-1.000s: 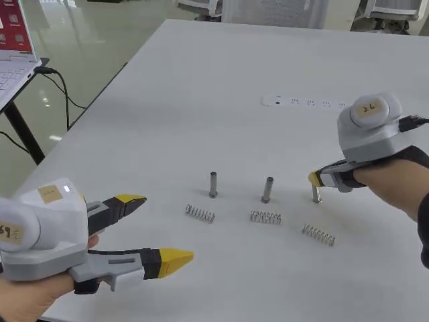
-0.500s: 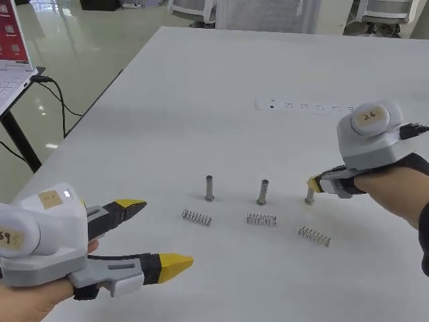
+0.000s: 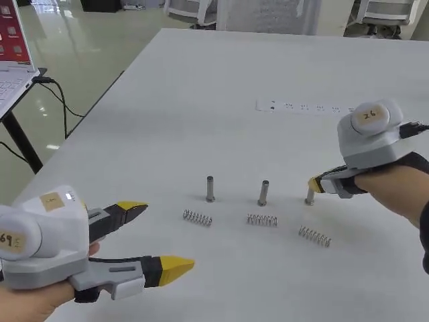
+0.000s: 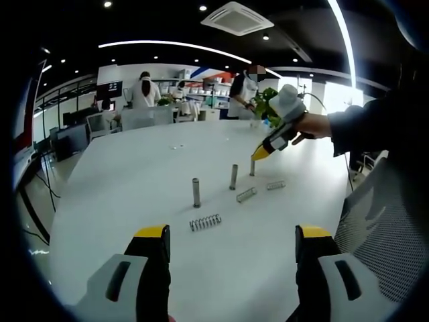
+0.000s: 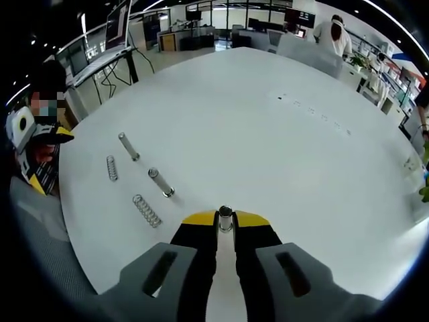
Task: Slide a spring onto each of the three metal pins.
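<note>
Springs lie loose on the table (image 3: 201, 100), none threaded yet: the middle spring (image 3: 262, 219) just on my side of the middle pin (image 3: 263, 192), the left spring (image 3: 198, 217) and right spring (image 3: 314, 236) flanking it. My right gripper (image 3: 313, 182) is pinched narrow on the right pin (image 3: 310, 198), right of the middle pin; my left gripper (image 3: 161, 236) hangs wide open, well left of it. I judge the first threading is not yet begun: next my left gripper must lift a spring, tip it upright and lower it over a pin.

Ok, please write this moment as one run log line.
left gripper: open, over table | right gripper: shut on right pin | springs: three flat on table, none mounted
</note>
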